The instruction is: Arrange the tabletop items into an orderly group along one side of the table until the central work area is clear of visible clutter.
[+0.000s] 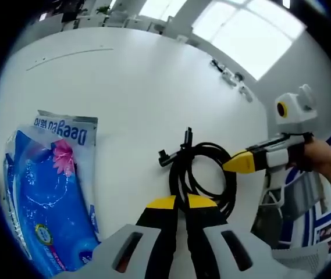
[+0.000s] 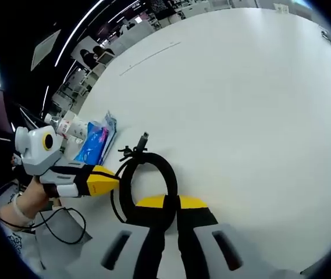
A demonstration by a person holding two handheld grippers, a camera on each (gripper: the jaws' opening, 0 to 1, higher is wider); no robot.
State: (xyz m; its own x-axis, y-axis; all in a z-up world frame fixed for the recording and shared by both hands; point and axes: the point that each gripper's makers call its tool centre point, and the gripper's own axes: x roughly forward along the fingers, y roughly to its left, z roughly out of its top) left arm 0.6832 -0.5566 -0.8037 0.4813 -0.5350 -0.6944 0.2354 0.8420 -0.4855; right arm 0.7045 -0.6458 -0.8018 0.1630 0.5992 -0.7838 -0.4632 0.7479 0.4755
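A coiled black cable (image 1: 203, 174) lies on the white table (image 1: 130, 87), its plug ends sticking out at the upper left. My left gripper (image 1: 180, 201) has its yellow-tipped jaws pressed together on the near side of the coil. The right gripper (image 1: 230, 164) comes in from the right and its tip meets the coil's right side. In the right gripper view the cable (image 2: 153, 165) curves into my right gripper (image 2: 171, 202), whose jaws are closed on the loop. The left gripper (image 2: 114, 181) touches the coil from the left. A blue wipes packet (image 1: 49, 192) lies left of the cable.
The blue packet (image 2: 95, 142) sits near the table's edge beside a clear bottle (image 2: 66, 125) with a red label. A hand (image 2: 28, 203) holds the left gripper. Small dark items (image 1: 230, 75) rest far across the table. The broad white tabletop (image 2: 241, 87) stretches beyond the cable.
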